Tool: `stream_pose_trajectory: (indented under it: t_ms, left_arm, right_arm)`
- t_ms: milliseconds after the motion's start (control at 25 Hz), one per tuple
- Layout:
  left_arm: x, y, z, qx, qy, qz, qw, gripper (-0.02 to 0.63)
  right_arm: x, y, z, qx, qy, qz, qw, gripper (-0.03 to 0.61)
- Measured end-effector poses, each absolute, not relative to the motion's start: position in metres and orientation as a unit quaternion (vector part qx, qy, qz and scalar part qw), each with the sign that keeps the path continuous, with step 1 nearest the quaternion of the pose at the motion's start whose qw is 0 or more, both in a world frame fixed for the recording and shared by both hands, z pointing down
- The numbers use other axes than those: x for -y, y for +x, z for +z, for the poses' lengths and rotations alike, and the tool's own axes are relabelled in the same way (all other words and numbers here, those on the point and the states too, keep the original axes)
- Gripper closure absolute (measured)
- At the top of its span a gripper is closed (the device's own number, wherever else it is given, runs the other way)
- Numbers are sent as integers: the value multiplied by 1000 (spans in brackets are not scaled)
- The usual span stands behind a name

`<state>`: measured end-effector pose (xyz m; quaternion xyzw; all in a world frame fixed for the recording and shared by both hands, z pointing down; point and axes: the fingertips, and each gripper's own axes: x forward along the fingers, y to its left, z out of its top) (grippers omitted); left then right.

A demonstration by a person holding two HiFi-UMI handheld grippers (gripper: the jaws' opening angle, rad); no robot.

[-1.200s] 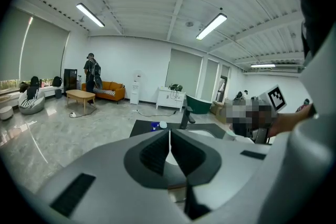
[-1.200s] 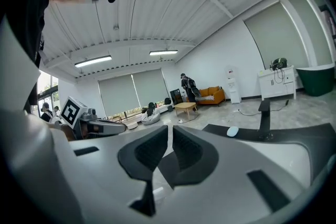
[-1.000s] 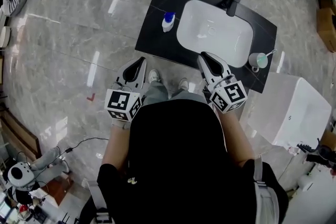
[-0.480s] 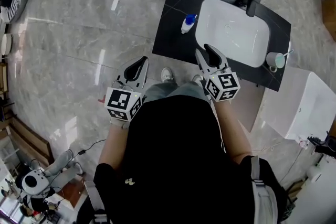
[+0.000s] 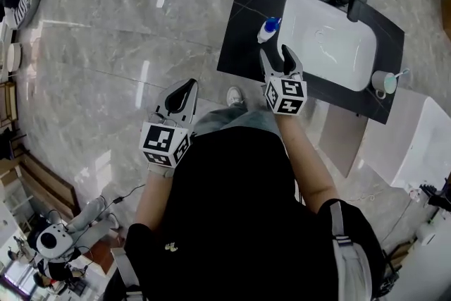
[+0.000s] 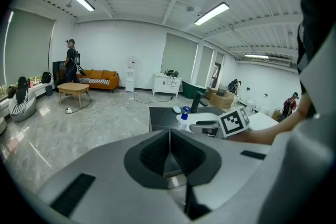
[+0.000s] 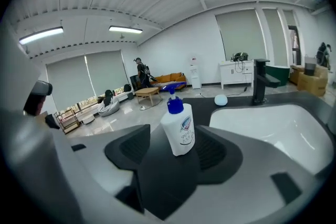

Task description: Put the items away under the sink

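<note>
Here right claw (image 5: 274, 55) gapes facing pump bottle (image 7: 178, 129), label illegible; left claw (image 5: 187, 86) clenched

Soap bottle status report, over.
Right gripper open, aimed at soap bottle, no grip yet. It stands upright on counter beside sink. Left gripper shut, empty. Nothing in the way.

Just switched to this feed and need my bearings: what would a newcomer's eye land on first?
The white pump bottle with its blue top stands on the black counter left of the white sink, framed by the open jaws of the right gripper, not gripped. The left gripper is shut and empty, held back over the grey floor. A cup with a toothbrush sits at the counter's right end.
</note>
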<state>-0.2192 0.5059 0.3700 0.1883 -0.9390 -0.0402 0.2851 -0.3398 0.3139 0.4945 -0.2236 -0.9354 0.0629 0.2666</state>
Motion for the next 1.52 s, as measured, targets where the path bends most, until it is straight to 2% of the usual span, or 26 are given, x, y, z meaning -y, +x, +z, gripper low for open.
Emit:
stream_pose_trajectory:
  t_ms: [440,1000,1520]
  left_arm:
    - [-528,-209,372,940,169,-45,293,591]
    - [-531,-204,375,938,163,-44,302,591]
    - [-530,-205,369,942,162,-52,290,591]
  right_arm:
    - [-330,-381,533,946,-149,43,285,319]
    - [-339,-420,560,956,-99,-19,275,318]
    - [-336,-427,556,955,-121,-31,268,354]
